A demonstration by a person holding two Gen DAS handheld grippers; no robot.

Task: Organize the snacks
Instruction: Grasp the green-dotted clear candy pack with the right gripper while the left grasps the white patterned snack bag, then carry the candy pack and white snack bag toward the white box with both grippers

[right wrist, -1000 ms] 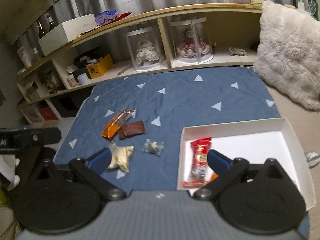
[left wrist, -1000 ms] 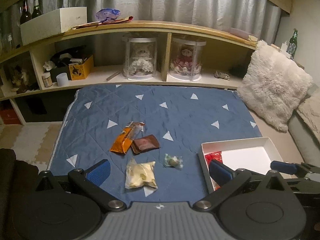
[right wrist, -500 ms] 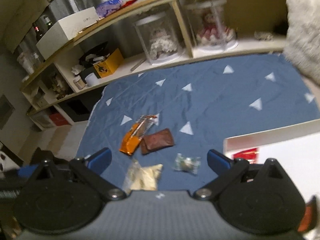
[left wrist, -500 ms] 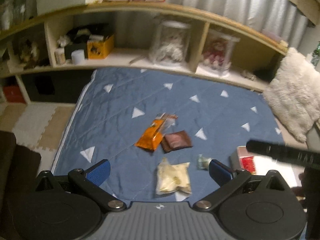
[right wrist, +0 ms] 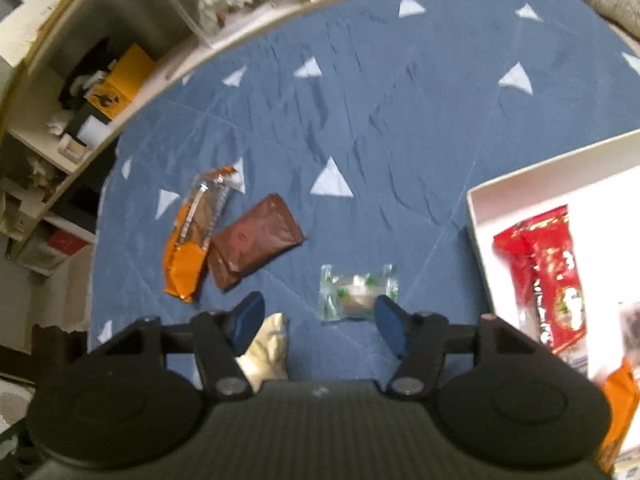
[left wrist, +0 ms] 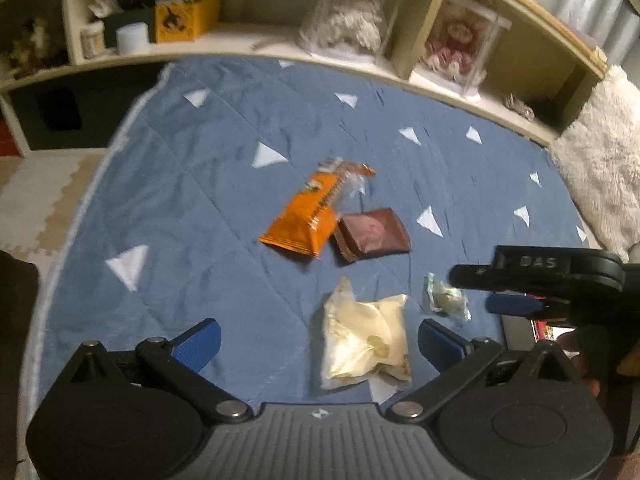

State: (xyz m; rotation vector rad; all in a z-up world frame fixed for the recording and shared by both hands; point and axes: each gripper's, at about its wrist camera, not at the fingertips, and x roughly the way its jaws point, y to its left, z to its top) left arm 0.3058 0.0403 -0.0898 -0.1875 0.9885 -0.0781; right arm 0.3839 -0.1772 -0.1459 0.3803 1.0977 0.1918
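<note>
Four snacks lie on the blue blanket (left wrist: pixel 192 184): an orange packet (left wrist: pixel 312 216), a brown packet (left wrist: pixel 372 236), a pale yellow packet (left wrist: pixel 364 340) and a small clear candy wrapper (left wrist: pixel 444 300). My left gripper (left wrist: pixel 318 340) is open and low over the blanket, with the pale packet between its fingers and nearer the right one. My right gripper (right wrist: pixel 320 324) is open just above the candy wrapper (right wrist: pixel 356 292), its right fingertip at the wrapper's right edge. The orange packet (right wrist: pixel 196 232) and brown packet (right wrist: pixel 252 244) lie to its left. It also shows in the left wrist view (left wrist: pixel 480 290).
A white box (right wrist: pixel 476 220) at the right holds a red packet (right wrist: pixel 548 268). A wooden shelf (left wrist: pixel 280 48) with doll cases and clutter runs along the back. A fluffy cushion (left wrist: pixel 600 160) lies at the far right. Floor mats (left wrist: pixel 36 200) border the blanket on the left.
Both grippers have dropped lower and swung left toward the loose snacks. My right gripper left the white box, came over the candy wrapper, and its fingers narrowed.
</note>
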